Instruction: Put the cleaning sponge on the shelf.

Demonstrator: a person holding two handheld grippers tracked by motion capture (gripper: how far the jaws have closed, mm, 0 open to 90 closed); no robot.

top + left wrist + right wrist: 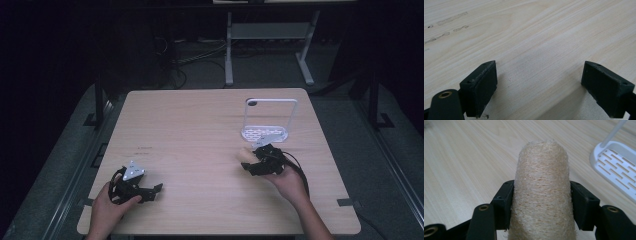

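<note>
The fingers (584, 207) of the right gripper (541, 207) are clamped on both flanks of a beige loofah roll (541, 195), so it is carried clear of the table (200, 130), just in front of the white rack (265, 132). The rack's slotted tray is seen bare, presumably awaiting the roll. Well left of the rack, the left gripper (539, 87) is rested low, fingers spread wide, nothing between them.
</note>
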